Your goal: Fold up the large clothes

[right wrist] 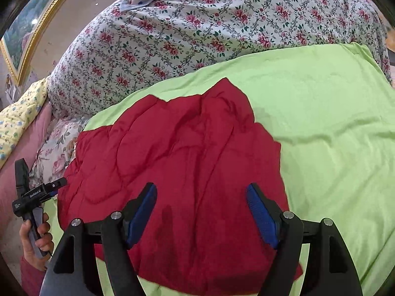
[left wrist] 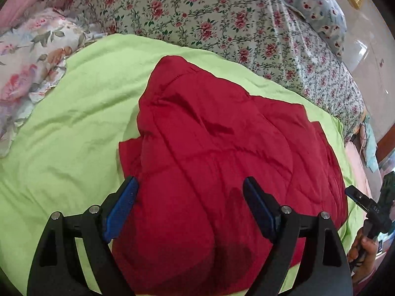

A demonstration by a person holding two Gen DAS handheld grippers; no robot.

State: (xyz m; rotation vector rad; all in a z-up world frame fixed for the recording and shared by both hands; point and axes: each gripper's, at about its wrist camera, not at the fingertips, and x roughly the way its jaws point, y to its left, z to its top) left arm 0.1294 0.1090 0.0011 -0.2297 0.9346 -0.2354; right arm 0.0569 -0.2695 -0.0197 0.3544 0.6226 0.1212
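A red quilted garment point(left wrist: 212, 148) lies folded and rumpled on a light green sheet point(left wrist: 74, 128). My left gripper point(left wrist: 190, 181) hovers above the garment's near part, open, with nothing between its blue pads point(left wrist: 123, 207). In the right wrist view the same garment point(right wrist: 177, 153) spreads over the green sheet point(right wrist: 333, 128). My right gripper point(right wrist: 201, 187) hangs open over it, its pads point(right wrist: 261, 214) clear of the cloth. Each gripper shows at the edge of the other's view: the right gripper point(left wrist: 351, 193) beside the garment's right side, the left gripper point(right wrist: 60, 182) at its left edge, held by a hand point(right wrist: 37, 236).
A floral bedspread point(left wrist: 209, 19) covers the bed beyond the green sheet. A flowered quilt point(left wrist: 29, 69) is bunched at the left. A blue patterned pillow point(left wrist: 318, 7) lies at the far corner. A gold-framed picture point(right wrist: 27, 32) hangs on the wall. Pink fabric point(right wrist: 14, 172) lies beside the bed.
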